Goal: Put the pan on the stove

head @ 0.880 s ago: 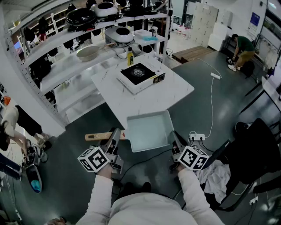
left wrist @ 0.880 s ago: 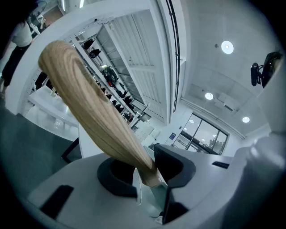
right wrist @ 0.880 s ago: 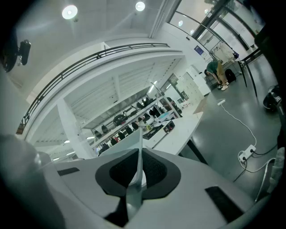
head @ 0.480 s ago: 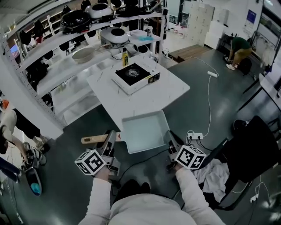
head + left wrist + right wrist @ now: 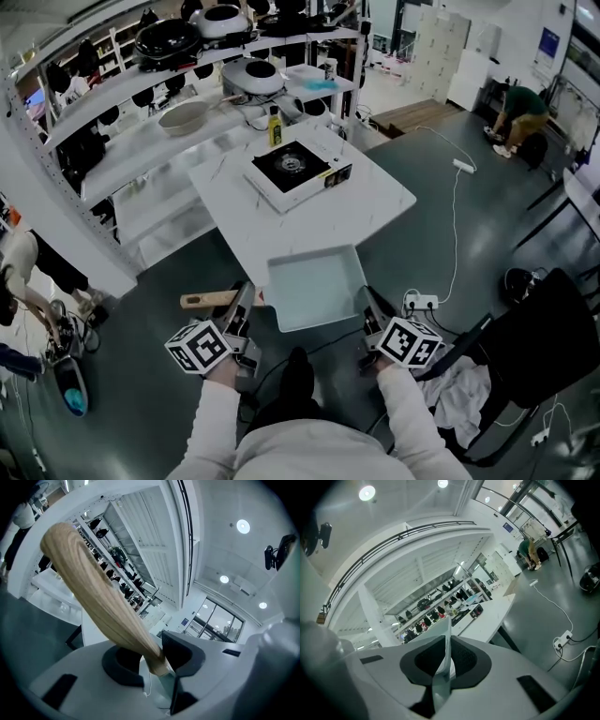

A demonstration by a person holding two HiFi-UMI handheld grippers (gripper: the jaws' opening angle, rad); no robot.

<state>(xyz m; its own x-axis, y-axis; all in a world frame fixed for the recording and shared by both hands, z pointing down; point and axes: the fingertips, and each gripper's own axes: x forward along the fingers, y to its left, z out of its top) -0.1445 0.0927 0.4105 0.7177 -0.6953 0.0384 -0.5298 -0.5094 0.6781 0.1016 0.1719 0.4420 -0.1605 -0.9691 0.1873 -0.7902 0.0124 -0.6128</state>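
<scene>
The pale blue square pan (image 5: 314, 286) hangs in the air just before the near corner of the white table (image 5: 375, 202). Its wooden handle (image 5: 208, 300) sticks out to the left. My left gripper (image 5: 242, 305) is shut on that handle (image 5: 93, 597), which runs up and left out of the jaws in the left gripper view, where the gripper (image 5: 154, 660) fills the bottom. My right gripper (image 5: 367, 305) pinches the pan's right wall; that thin rim (image 5: 445, 663) stands on edge between the pads of the gripper (image 5: 446, 660). The stove (image 5: 300, 172), a white single burner, sits on the table's far half.
Behind the table stand white shelves (image 5: 141, 103) with pots, bowls and a yellow bottle (image 5: 276, 127). A power strip (image 5: 422, 302) and cables lie on the floor to the right. A black chair (image 5: 534, 337) with a white cloth stands at right. A person (image 5: 28, 272) is at far left.
The pan stays held by both grippers at about the same spot. The view swayed left and back. The person's foot now shows below the pan.
</scene>
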